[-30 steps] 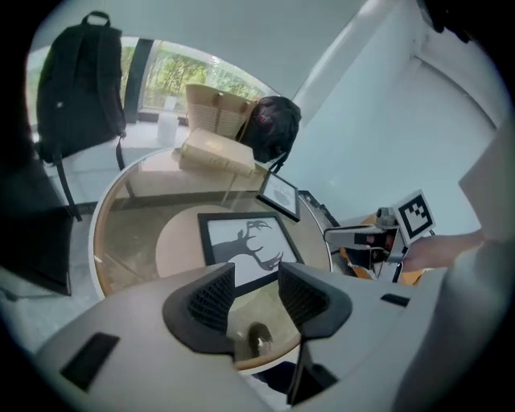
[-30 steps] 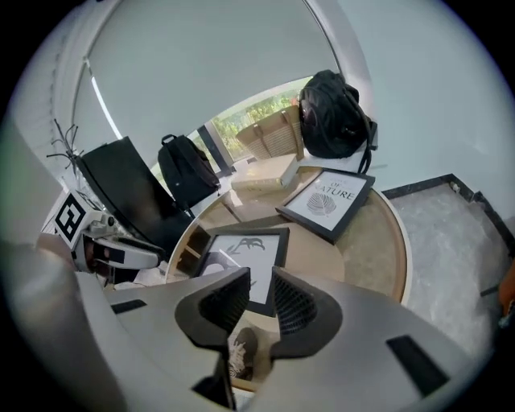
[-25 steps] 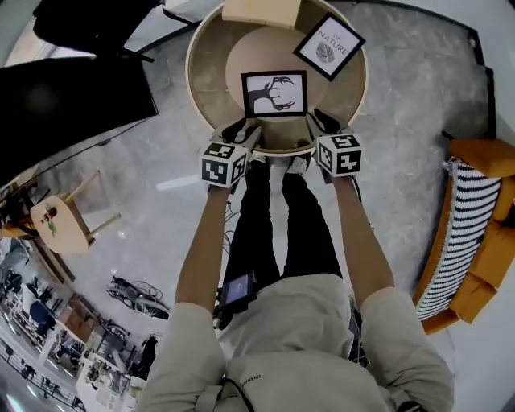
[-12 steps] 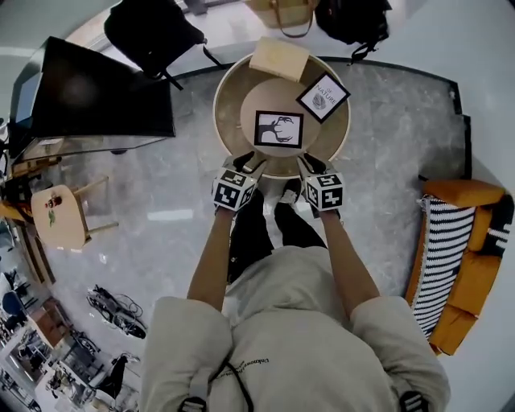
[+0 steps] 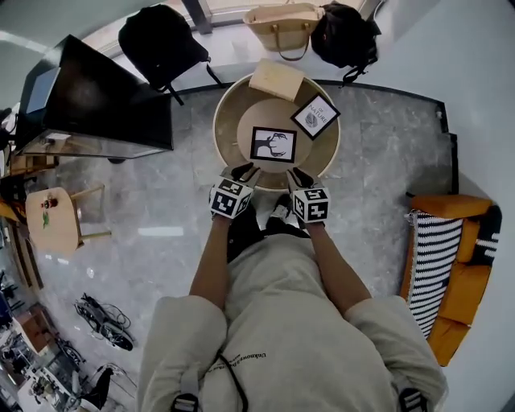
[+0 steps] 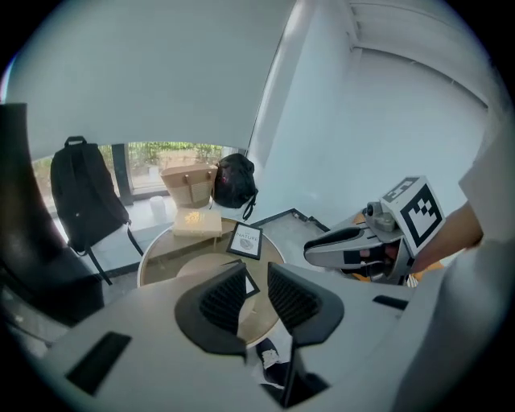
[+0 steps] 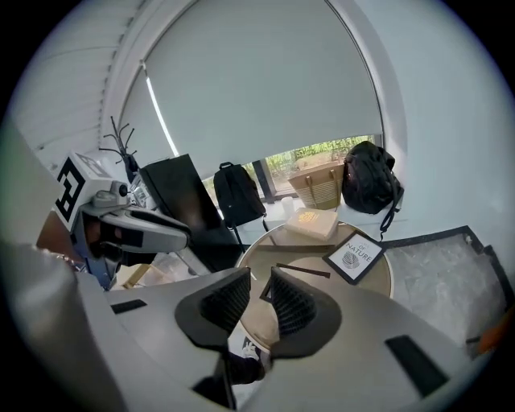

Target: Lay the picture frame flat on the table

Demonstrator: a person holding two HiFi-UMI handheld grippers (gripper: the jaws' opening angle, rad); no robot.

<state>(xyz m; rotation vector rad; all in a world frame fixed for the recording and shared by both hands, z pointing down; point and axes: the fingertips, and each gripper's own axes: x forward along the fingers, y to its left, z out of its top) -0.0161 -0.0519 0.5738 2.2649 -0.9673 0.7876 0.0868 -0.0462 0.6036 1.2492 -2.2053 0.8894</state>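
Observation:
The picture frame (image 5: 273, 145) with a black deer print lies flat on the raised middle disc of the round table (image 5: 221, 121). Both grippers hang in the air on the near side of the table, clear of its rim. My left gripper (image 5: 245, 171) has just been closing its jaws; a gap still shows and nothing is between them (image 6: 257, 296). My right gripper (image 5: 298, 175) stands part open and empty (image 7: 259, 299). In the right gripper view the frame's dark edge (image 7: 302, 270) shows just beyond the fingers.
A second frame with a nature print (image 5: 315, 117) and a tan book (image 5: 276, 79) lie on the table's far side. Behind the table are a black backpack (image 5: 161, 40), a tan handbag (image 5: 282, 24) and a black bag (image 5: 346, 32). An orange sofa (image 5: 451, 273) stands right, a black panel (image 5: 96, 96) left.
Both grippers have lifted and drawn back from the table's near rim. The head view has risen, so the table looks smaller. The deer frame stays flat.

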